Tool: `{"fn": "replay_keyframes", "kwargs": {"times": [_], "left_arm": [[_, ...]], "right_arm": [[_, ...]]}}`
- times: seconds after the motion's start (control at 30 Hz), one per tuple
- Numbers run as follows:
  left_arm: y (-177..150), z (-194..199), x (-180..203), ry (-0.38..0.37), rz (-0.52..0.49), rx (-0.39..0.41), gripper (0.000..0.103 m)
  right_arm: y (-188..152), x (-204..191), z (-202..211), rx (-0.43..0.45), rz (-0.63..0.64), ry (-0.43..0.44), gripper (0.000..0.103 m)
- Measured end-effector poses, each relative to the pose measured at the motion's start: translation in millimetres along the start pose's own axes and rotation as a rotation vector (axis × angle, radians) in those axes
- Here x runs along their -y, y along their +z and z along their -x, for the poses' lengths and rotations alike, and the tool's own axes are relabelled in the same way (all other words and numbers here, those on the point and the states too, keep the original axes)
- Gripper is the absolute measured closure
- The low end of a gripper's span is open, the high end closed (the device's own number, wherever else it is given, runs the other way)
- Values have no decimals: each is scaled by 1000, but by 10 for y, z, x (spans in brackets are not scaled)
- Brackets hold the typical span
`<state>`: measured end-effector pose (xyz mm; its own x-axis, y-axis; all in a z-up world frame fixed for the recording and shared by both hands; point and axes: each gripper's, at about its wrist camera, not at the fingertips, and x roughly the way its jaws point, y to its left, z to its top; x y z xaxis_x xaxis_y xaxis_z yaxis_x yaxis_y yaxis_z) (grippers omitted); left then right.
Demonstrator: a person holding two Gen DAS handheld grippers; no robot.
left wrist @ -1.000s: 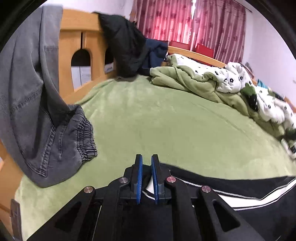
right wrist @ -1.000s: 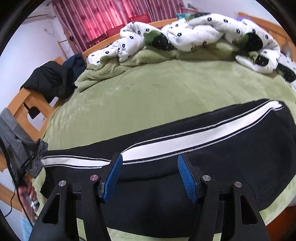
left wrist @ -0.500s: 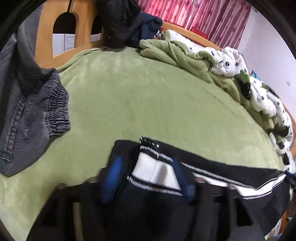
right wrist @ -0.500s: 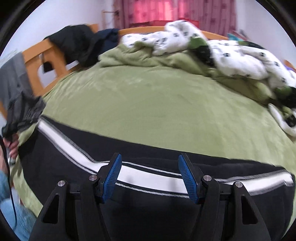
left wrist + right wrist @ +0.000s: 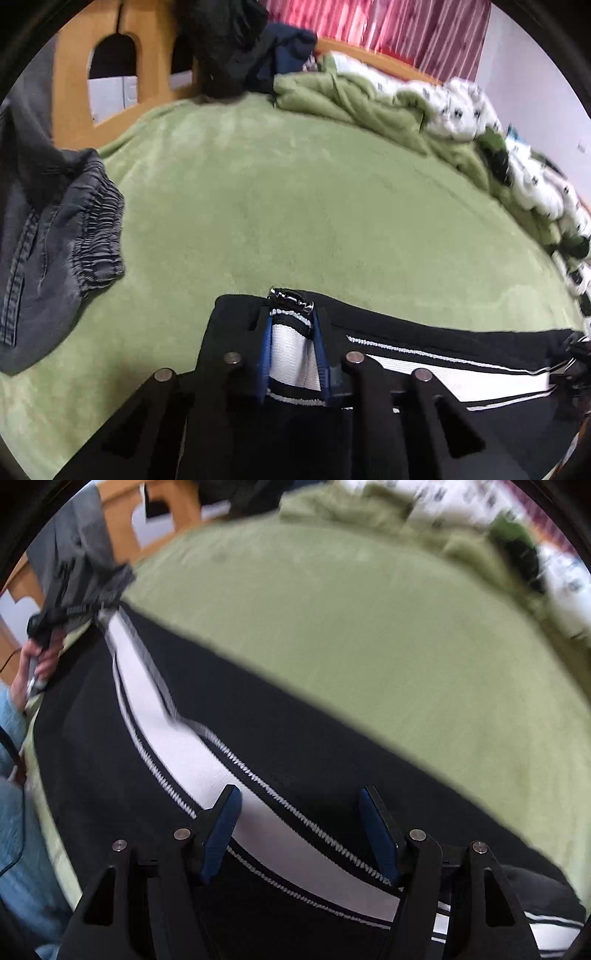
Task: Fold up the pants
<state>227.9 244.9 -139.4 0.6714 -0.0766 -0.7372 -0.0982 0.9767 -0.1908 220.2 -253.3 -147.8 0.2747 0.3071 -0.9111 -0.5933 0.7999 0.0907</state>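
Black track pants [image 5: 303, 760] with a white side stripe [image 5: 192, 760] lie stretched along the near edge of the bed, flat on the green fleece blanket [image 5: 303, 206]. At one end, the left gripper [image 5: 291, 350] has the stripe's end bunched between its blue pads [image 5: 263, 354], the jaws closing in and pinching the fabric, with a small metal zipper pull [image 5: 290, 295] poking out just past the fingertips. Farther along the leg, the right gripper [image 5: 301, 834] hangs over the pants with its jaws spread wide and just easing inward; the stripe runs diagonally between its blue pads [image 5: 221, 830], but I cannot see them pressing on the cloth. In the right wrist view a hand [image 5: 35, 664] and a light blue sleeve [image 5: 14, 812] show at the left edge. Beyond the pants the blanket is bare up to a heap of green bedding and a white spotted quilt [image 5: 461, 107]. Grey denim trousers [image 5: 48, 214] hang over the wooden bed frame [image 5: 155, 62], dark clothes [image 5: 236, 44] are draped farther along it, and red curtains [image 5: 388, 29] close off the back.
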Motion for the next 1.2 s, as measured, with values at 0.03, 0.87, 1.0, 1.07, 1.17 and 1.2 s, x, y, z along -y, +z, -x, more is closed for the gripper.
{"fn": "replay_keyframes", "kwargs": {"times": [0.03, 0.87, 1.0, 1.07, 1.17, 1.2], "left_arm": [[-19, 70, -2, -2, -6, 24, 85], [-267, 455, -172, 88, 93, -15, 39], [-417, 549, -73, 16, 132, -29, 37], [-482, 535, 13, -2, 135, -43, 37], [-554, 484, 188, 13, 127, -62, 37], [-570, 471, 238, 16, 129, -76, 37]], "right_arm": [[-19, 12, -54, -23, 1, 18, 57], [-337, 390, 534, 395, -357, -236, 50], [-878, 687, 824, 377, -473, -347, 45], [-1150, 856, 763, 301, -505, -375, 45], [-1307, 1005, 525, 201, -537, -422, 45], [-1327, 979, 489, 214, -519, -448, 45]]}}
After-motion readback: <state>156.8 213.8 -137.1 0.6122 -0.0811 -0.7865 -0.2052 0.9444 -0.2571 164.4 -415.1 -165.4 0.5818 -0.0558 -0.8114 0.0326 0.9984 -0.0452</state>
